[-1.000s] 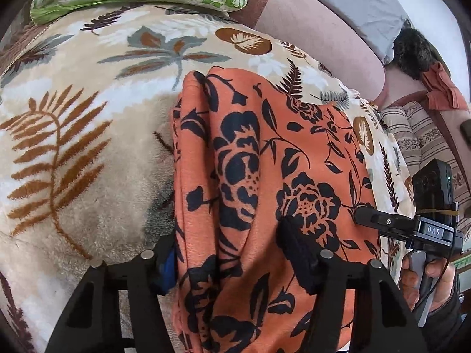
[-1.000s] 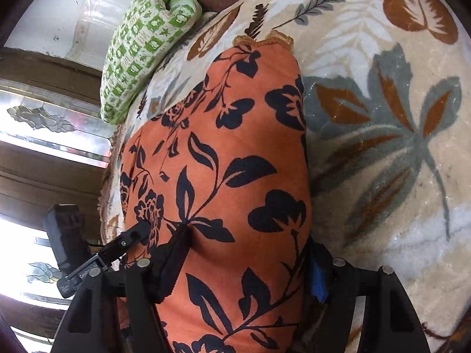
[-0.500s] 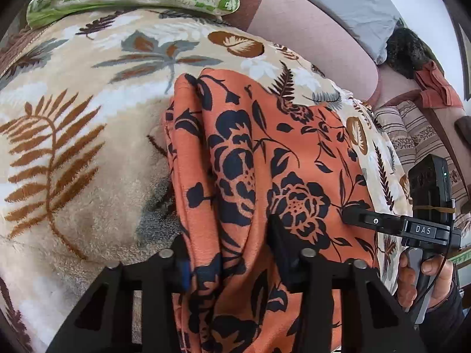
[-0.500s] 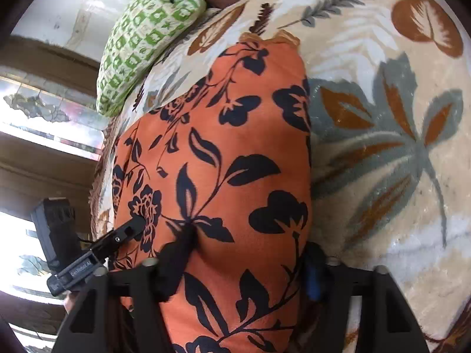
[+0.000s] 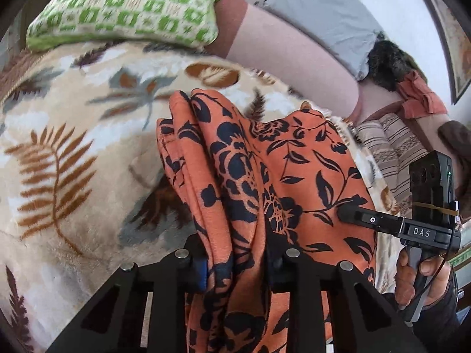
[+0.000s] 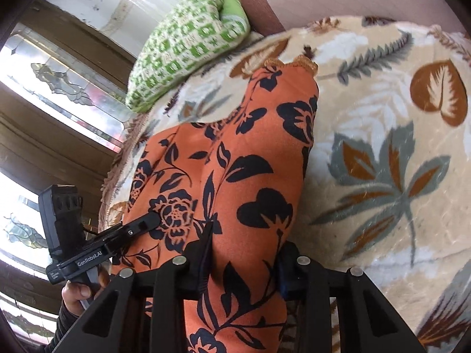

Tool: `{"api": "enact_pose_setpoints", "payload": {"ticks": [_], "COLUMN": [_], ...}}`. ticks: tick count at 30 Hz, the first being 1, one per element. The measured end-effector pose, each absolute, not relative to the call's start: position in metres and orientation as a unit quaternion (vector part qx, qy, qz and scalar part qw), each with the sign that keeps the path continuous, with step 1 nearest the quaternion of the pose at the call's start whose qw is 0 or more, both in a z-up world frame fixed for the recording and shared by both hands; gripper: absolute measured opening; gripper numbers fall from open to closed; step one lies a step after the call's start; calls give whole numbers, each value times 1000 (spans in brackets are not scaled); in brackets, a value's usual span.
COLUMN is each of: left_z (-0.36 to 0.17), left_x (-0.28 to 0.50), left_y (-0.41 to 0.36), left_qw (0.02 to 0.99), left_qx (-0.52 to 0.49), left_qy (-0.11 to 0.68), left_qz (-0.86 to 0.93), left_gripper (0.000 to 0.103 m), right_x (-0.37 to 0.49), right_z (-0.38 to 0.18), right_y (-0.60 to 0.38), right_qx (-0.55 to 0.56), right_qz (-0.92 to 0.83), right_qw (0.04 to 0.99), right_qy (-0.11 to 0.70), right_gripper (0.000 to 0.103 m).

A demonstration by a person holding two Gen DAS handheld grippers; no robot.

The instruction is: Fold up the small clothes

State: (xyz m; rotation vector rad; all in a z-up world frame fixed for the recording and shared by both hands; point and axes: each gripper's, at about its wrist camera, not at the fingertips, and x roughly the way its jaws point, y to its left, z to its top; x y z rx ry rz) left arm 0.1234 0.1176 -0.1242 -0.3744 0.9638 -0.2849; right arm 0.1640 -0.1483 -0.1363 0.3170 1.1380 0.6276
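Left wrist view: we are holding an orange garment (image 5: 297,176) with a dark floral print, bunched into folds, between the fingers of our left gripper (image 5: 235,261). Its jaws have just been closing, and the pads are pressing on the cloth from both sides. The garment is draping from the gripper down onto a cream leaf-patterned blanket (image 5: 73,153), its far end lying on the blanket. Our right gripper (image 5: 353,216) is showing at the right edge of this view, its handle held in our right hand (image 5: 421,279), its tip against the garment's other side.

Right wrist view: we are gripping the same garment (image 6: 235,176) with the right gripper (image 6: 244,264); its jaws have likewise just been closing and are pinching the fabric between them. The left gripper (image 6: 150,220) is appearing at the lower left, held in our left hand (image 6: 79,291).

Also listed: a green-and-white checked pillow (image 5: 126,14) lying at the blanket's far edge, and a grey cloth (image 5: 318,11) beyond it.
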Motion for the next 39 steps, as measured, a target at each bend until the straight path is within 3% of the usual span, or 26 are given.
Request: {"api": "enact_pose_setpoints", "payload": {"ticks": [8,14,27,39], "left_z": [-56,-47,-123,-156], "left_x": [151,188,225,226], "left_y": [79,46,5,-11], "left_qw": [888,889,858,837], "left_qx": [-163,-165,-164,-167], "left_qy": [396,386,454,489], "left_qz": [-167,-182,-177,-181], "left_gripper": [29,29,29,29], "right_x": [181,212,249,252], "right_z": [-57,-24,-110,-159], "right_y": [-187,-229,-287,-309], "right_qx": [130,132,174,199], "right_qz": [300,297,278,267], "right_qw": [821,834,803,778], "right_qy": [468,446,498,533], "right_gripper": [37,37,36,37]}}
